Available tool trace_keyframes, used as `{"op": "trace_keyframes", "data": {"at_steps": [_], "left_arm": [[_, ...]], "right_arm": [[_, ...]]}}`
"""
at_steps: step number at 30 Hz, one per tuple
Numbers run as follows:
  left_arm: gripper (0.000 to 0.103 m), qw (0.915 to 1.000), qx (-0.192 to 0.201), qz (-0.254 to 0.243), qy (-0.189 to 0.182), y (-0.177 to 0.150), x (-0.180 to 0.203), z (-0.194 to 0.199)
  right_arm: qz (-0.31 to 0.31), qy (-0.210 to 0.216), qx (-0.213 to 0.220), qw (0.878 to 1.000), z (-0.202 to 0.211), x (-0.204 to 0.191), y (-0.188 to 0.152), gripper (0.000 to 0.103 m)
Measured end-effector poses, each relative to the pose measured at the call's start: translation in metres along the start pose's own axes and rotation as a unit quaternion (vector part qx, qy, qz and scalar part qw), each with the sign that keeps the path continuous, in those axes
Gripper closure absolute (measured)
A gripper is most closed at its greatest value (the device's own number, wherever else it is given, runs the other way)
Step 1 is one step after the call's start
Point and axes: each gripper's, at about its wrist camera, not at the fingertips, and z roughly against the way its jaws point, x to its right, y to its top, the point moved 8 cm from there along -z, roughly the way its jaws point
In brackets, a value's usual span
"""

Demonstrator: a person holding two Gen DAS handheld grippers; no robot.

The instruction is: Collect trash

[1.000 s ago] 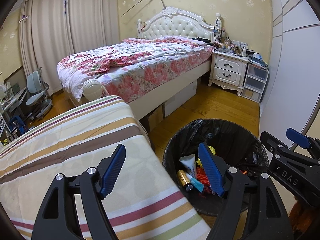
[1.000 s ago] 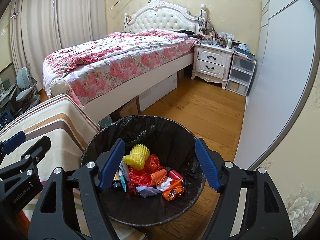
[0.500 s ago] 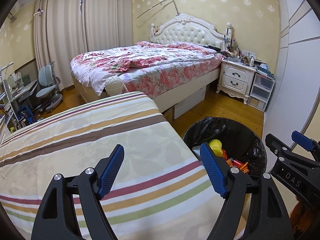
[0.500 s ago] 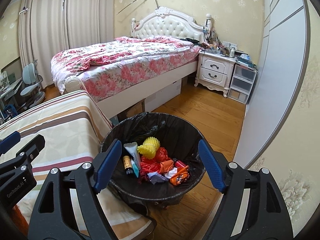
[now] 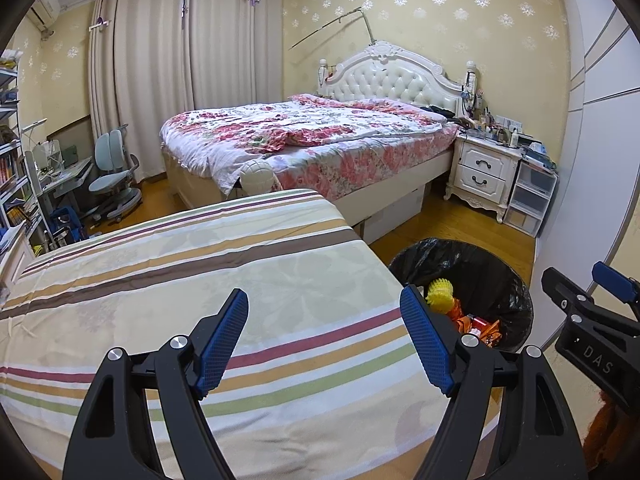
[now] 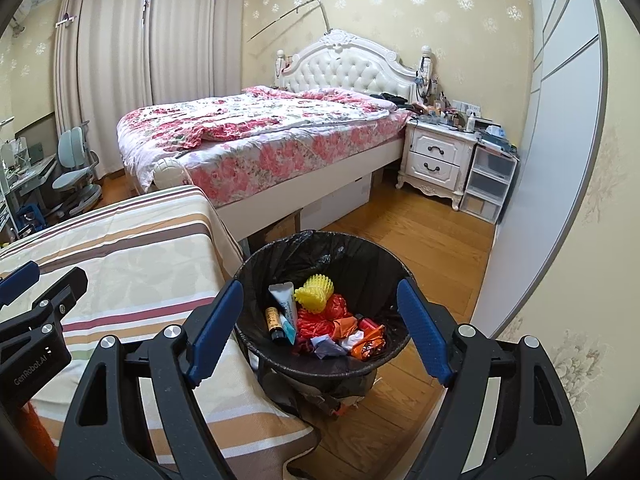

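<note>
Both jaws wide and empty, black-lined bin (image 6: 320,364) holding yellow foam net (image 6: 315,298), tube (image 6: 283,300), wrappers (image 6: 366,342)

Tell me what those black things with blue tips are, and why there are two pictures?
They are tongs that a person holds, one in each hand, with a small camera on each. One picture looks along the left tongs, the other along the right tongs. Both are open and hold nothing. The left tongs are over a striped cloth, with no trash on the part we can see. The right tongs are over a black bin holding trash: a yellow foam net, a tube and wrappers.
</note>
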Motion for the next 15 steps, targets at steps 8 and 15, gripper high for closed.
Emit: {"op": "trace_keyframes", "data": {"at_steps": [8, 15], "left_arm": [[0.027, 1.0000, 0.005, 0.003, 0.002, -0.003, -0.005, 0.007], [0.027, 1.0000, 0.009, 0.003, 0.001, -0.002, -0.004, 0.011]], "right_arm": [[0.001, -0.002, 0.007, 1.000, 0.010, 0.000, 0.000, 0.025], [0.001, -0.002, 0.010, 1.000, 0.013, 0.000, 0.000, 0.025]]}}
